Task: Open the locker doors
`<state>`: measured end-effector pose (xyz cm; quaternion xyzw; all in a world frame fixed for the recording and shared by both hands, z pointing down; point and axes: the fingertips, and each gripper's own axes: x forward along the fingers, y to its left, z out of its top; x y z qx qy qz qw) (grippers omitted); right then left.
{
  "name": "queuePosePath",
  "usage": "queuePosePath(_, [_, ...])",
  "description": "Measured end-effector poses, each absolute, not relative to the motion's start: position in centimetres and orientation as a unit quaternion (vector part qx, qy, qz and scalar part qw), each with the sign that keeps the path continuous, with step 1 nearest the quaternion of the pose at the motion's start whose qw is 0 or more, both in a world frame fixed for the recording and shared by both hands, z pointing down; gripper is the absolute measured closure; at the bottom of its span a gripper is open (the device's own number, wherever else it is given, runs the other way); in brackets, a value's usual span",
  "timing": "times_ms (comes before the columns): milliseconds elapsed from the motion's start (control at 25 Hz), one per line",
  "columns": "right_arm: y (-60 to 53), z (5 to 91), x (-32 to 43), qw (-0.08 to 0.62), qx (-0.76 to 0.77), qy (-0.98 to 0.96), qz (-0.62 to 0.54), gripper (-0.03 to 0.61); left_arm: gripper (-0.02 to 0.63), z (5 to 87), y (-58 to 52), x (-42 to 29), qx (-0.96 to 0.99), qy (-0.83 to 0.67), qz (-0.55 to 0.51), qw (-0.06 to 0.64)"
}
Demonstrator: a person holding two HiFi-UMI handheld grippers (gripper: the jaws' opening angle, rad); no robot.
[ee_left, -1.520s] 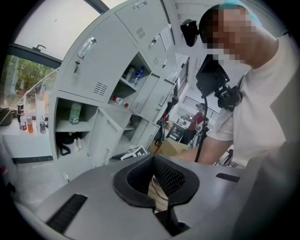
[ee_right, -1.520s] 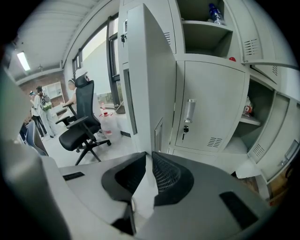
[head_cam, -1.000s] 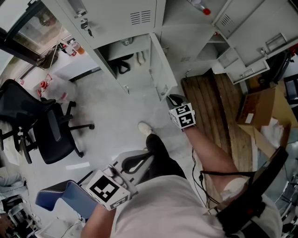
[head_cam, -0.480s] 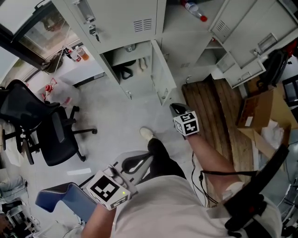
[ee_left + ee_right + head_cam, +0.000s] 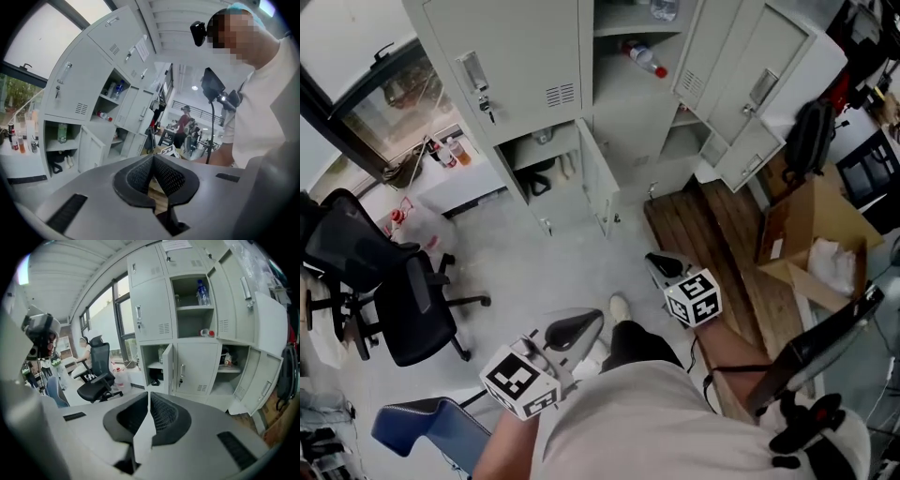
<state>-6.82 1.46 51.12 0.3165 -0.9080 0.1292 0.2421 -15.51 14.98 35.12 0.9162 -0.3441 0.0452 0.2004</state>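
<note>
A person stands on a pale floor (image 5: pixel 516 253) facing a pale grey metal locker bank (image 5: pixel 628 112) that runs along the floor's far edge. Several locker doors already hang open: the bottom left door (image 5: pixel 592 178) is swung out over a compartment with dark items inside, and two doors on the right column (image 5: pixel 750 84) stand wide. An open middle shelf holds a clear plastic bottle with a red cap (image 5: pixel 645 58) lying on its side. The middle-row left door with a long handle (image 5: pixel 502 66) is closed. The left hand-held gripper (image 5: pixel 584 324) has its jaws together and empty, held low near the person's body. The right hand-held gripper (image 5: pixel 660 263) has just been closing its jaws, now all but together with nothing between them; it is held well apart from the lockers, above brown wooden boards (image 5: pixel 712 234) at the lockers' foot.
</note>
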Motion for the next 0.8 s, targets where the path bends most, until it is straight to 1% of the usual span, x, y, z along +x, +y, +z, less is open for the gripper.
queuePosePath(120, [3.8,48.1,-4.1,0.238,0.313,-0.912,0.117,0.552,0.603,34.6,16.4,-14.0,0.92,-0.337,0.054,0.193])
queuePosePath(280, [5.3,43.9,-2.1,0.206,0.308,-0.923,0.101,0.552,0.603,34.5,17.5,-13.1,0.92,-0.338,0.069,0.185])
queuePosePath(400, [6.3,41.4,-0.4,0.186,0.297,-0.932,0.087,0.553,0.603,34.7,17.7,-11.1,0.919,-0.34,0.074,0.187])
queuePosePath(560, [8.2,39.6,3.6,0.189,0.276,-0.94,0.071,0.554,0.603,34.1,17.2,-5.6,0.919,-0.34,0.069,0.189])
queuePosePath(800, [9.8,38.4,9.5,0.174,0.263,-0.947,0.066,0.554,0.603,32.2,17.7,2.8,0.927,-0.332,0.062,0.162])
